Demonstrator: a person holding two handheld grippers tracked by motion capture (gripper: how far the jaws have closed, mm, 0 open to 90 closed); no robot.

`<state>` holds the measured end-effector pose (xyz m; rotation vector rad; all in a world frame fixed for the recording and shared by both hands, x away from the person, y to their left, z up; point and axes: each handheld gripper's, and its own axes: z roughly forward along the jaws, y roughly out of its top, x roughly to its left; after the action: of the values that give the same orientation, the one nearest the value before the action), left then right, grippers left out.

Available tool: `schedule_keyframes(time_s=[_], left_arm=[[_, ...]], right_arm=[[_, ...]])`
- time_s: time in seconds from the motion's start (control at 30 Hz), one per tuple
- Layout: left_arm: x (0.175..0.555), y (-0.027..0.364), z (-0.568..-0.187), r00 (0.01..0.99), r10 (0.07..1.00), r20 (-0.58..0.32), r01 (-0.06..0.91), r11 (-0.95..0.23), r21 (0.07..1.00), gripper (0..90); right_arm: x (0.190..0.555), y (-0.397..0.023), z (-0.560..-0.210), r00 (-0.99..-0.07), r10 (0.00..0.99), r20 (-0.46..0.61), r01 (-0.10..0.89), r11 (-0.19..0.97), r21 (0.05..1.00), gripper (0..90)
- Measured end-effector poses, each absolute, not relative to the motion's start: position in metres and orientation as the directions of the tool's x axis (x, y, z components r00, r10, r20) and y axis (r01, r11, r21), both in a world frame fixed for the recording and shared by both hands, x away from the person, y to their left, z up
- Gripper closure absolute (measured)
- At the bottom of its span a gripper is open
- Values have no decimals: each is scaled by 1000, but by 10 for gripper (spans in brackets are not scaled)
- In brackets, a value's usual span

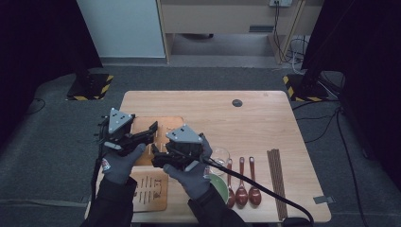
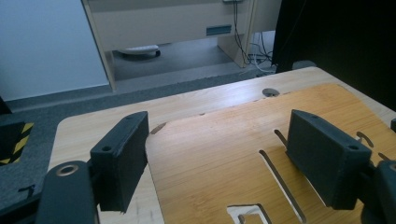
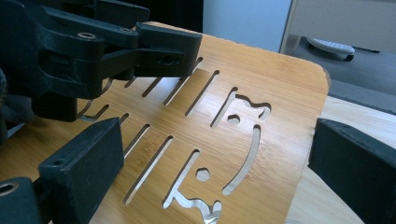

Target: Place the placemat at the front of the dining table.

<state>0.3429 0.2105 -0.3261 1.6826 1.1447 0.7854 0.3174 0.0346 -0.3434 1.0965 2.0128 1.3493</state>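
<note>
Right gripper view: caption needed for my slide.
Open right gripper hovers over slotted bamboo board, left gripper alongside.

The worktop (image 1: 265, 118) is pale wood with a light grain; the slotted board (image 3: 261, 107) on it is a warmer honey bamboo, cut through with straight slits and curly shapes; the left tool (image 1: 153, 128) is matt black with a grey plate on top; the right tool (image 1: 156, 156) is the same black and grey; both gloves (image 1: 120, 163) are grey; three spoons (image 1: 242, 182) are reddish brown; the chopsticks (image 1: 276, 182) are dark brown; the bowl (image 1: 218, 185) is green; the floor (image 1: 47, 142) is dark grey carpet; the stand feet (image 1: 90, 86) carry yellow and black stripes.
</note>
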Motion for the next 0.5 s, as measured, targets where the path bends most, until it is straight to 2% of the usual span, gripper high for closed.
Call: schedule_keyframes(time_s=[0.5], left_arm=[[366,163,-320,398,917,21,330,-165,929,214]], right_arm=[[334,-11,-337,-529,848,28,355,191,915,37]])
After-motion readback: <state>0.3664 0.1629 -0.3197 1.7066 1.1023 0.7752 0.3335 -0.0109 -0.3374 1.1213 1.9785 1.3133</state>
